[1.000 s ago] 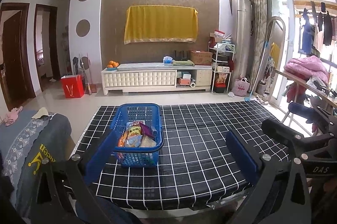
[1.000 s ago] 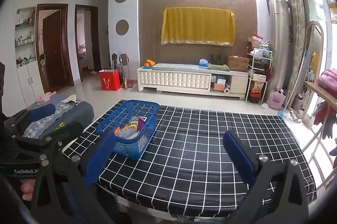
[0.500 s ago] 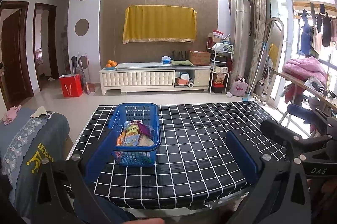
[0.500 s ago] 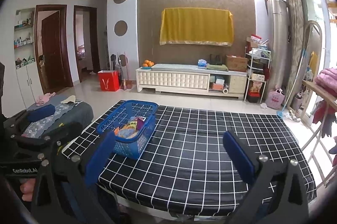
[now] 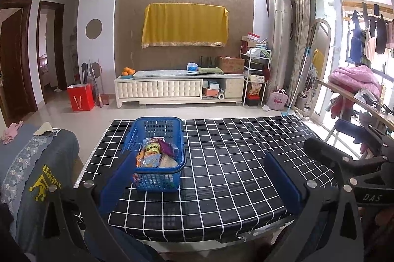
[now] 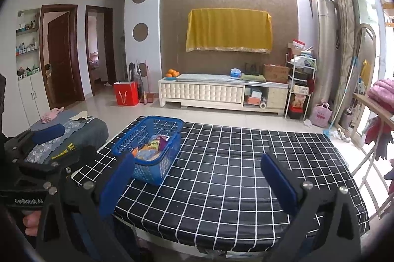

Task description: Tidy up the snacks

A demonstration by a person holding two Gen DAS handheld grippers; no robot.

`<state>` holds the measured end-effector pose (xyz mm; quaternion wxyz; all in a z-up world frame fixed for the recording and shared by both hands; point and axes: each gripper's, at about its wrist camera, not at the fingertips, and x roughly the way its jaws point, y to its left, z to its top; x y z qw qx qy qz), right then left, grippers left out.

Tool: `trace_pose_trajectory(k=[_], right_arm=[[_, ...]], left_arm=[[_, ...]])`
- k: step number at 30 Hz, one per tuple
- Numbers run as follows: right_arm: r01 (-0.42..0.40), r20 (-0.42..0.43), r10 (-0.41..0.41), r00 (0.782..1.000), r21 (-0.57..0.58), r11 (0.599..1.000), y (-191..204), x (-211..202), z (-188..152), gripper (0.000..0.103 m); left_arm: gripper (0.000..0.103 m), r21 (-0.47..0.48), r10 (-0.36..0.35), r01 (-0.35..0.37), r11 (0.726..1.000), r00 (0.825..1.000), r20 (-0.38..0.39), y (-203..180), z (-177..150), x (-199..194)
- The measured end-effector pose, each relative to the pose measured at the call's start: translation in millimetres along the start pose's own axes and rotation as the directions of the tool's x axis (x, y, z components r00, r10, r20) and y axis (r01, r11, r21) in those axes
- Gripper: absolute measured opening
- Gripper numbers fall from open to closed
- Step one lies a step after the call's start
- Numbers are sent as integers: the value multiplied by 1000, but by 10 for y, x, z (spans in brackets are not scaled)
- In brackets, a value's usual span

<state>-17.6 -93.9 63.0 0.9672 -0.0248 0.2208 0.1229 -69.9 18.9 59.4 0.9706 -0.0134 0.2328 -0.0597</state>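
Observation:
A blue plastic basket (image 5: 157, 156) (image 6: 150, 151) stands on the left part of the black grid-patterned table (image 5: 234, 163) (image 6: 234, 163). Several snack packets (image 5: 156, 155) (image 6: 151, 146) lie inside it. My left gripper (image 5: 200, 178) is open, held back at the table's near edge, its left pad overlapping the basket's near corner in view. My right gripper (image 6: 197, 180) is open too, with nothing between its blue pads, the basket ahead to its left. The right gripper's body shows at the right edge of the left wrist view.
A chair draped in grey cloth (image 5: 32, 168) stands left of the table. A white TV cabinet (image 5: 179, 89) lines the far wall, a red bag (image 5: 81, 97) beside it. A drying rack with pink bedding (image 5: 354, 79) stands to the right.
Both views have shifted slightly, the basket sitting a little further from the left gripper. Both grippers stay open and empty.

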Motion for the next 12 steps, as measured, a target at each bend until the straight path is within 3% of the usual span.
trace_pose_trajectory(k=[12], right_arm=[[4,-11,-4,1000,5,1000,-16,4,-9,103]], left_arm=[[102,5,-4,4,1000,1000,-5,-31,-27,18]])
